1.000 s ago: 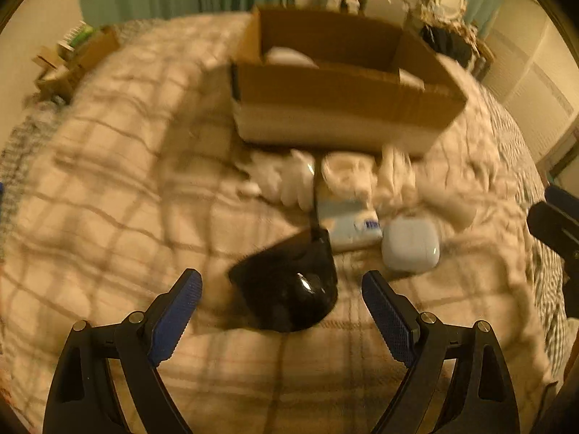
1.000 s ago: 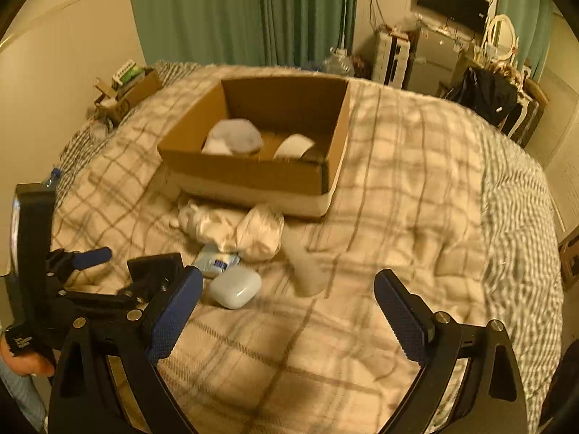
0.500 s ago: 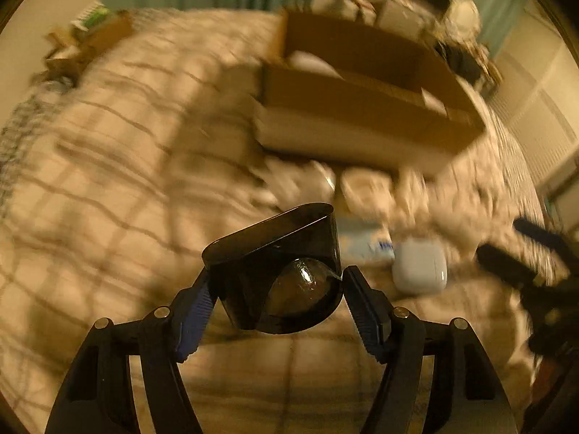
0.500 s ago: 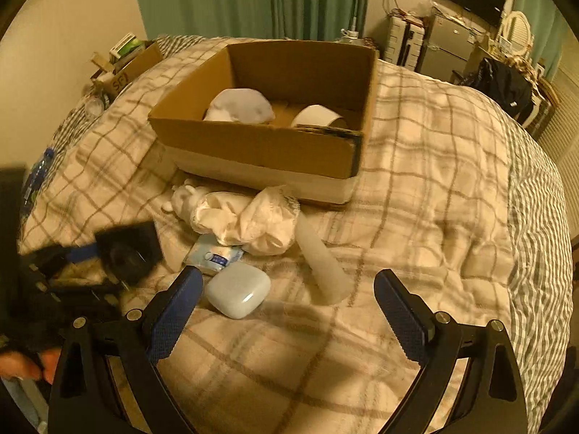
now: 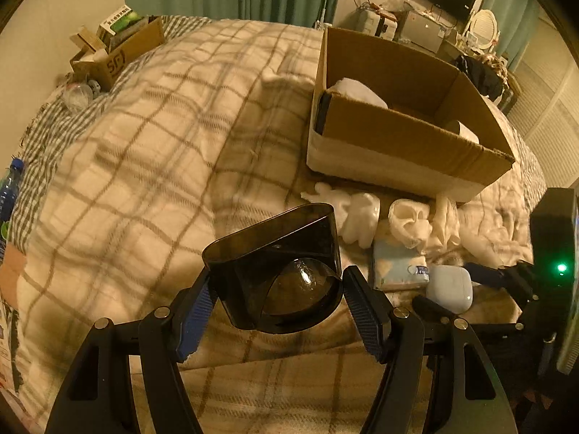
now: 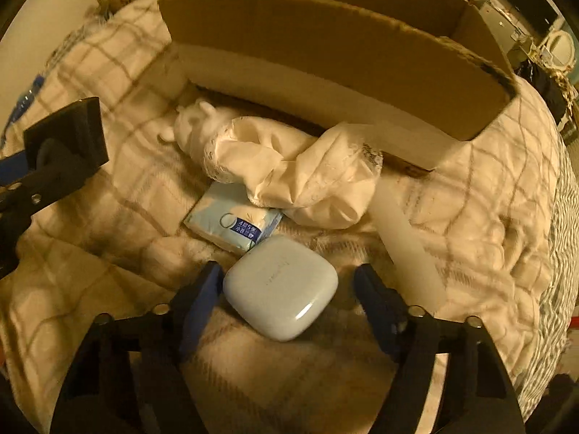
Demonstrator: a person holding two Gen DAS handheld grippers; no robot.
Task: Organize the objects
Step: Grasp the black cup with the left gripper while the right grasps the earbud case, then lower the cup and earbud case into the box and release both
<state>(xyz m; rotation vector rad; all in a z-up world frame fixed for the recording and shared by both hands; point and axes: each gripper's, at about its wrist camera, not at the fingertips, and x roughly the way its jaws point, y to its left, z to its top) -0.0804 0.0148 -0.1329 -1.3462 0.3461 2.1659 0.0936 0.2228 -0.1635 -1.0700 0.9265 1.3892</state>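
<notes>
The left gripper (image 5: 277, 298) clamps the dark plastic container (image 5: 278, 271), lifted clear of the bed for boxing. The right gripper (image 6: 286, 289) has just been closing around the white case (image 6: 280, 285), pads apparently not yet pressing; the cardboard box (image 6: 325, 58) waits at twelve o'clock.

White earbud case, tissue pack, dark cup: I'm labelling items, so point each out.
white earbud case (image 6: 280, 285), right wrist view, middle of lid.
tissue pack (image 6: 231, 222), right wrist view, printed front.
dark cup (image 5: 278, 271), left wrist view, inner wall.
</notes>
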